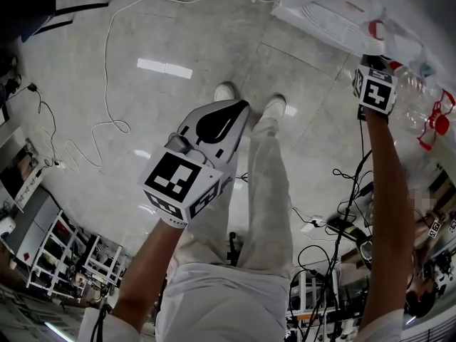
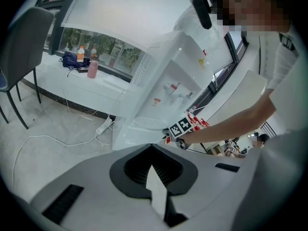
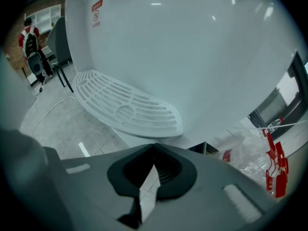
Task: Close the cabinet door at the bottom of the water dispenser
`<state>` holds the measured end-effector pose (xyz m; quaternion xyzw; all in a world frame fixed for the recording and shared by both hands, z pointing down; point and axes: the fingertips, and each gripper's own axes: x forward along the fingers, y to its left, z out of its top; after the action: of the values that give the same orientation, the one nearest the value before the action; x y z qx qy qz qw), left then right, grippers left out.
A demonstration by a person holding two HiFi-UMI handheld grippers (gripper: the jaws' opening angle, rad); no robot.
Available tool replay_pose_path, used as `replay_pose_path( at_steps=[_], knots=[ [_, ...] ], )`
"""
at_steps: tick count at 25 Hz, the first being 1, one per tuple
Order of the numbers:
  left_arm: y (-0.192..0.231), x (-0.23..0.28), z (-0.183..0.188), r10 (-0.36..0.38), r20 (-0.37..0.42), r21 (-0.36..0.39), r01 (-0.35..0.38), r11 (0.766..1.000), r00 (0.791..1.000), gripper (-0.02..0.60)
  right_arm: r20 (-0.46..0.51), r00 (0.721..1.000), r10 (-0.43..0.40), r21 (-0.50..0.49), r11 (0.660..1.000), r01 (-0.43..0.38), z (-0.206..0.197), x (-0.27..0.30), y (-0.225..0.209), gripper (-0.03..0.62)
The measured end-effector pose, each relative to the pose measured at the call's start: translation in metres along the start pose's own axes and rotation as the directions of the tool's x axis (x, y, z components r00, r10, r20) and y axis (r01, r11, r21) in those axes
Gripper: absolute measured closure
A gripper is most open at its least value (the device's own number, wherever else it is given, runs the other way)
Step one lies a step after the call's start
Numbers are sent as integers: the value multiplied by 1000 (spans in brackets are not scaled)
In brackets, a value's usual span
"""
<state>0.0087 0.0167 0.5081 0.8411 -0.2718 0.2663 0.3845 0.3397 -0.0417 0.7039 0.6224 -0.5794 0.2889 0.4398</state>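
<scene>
A grey tiled floor (image 1: 178,41) crossed by a white cable (image 1: 107,55) is seen, with a chair (image 2: 24,47) and a window ledge (image 2: 57,73) beyond. The white water dispenser (image 2: 163,90) is stood on this floor, and the right tool (image 3: 154,146) is held near its drip grille (image 3: 130,105); the cabinet door cannot be made out. Both this tool and the left tool (image 2: 151,146) are shown with jaws pressed together on nothing.

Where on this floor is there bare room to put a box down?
The floor is bare between the white cable and the shoes. Right of the legs, black cables crowd it, and clear plastic lies beside the water dispenser.
</scene>
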Motion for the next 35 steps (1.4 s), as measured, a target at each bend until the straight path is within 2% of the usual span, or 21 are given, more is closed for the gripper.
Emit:
replay_pose_path(
  at_steps=[9, 19, 30, 35],
  knots=[
    [-3, -1, 5, -15, -4, 20, 15, 1000, 1000, 577, 36, 999, 10, 35, 999, -12, -6, -19, 14, 583],
    [-5, -4, 1, -13, -15, 41, 13, 999, 1000, 577, -25, 999, 29, 79, 997, -27, -34, -9, 17, 583],
    [-12, -2, -3, -9, -14, 35, 10, 999, 1000, 576, -42, 999, 33, 30, 999, -32, -29, 6, 11, 583],
    [-14, -3, -3, -6, -17, 39, 7, 999, 1000, 576, -40, 999, 36, 46, 998, -34, -24, 7, 8, 583]
  ],
)
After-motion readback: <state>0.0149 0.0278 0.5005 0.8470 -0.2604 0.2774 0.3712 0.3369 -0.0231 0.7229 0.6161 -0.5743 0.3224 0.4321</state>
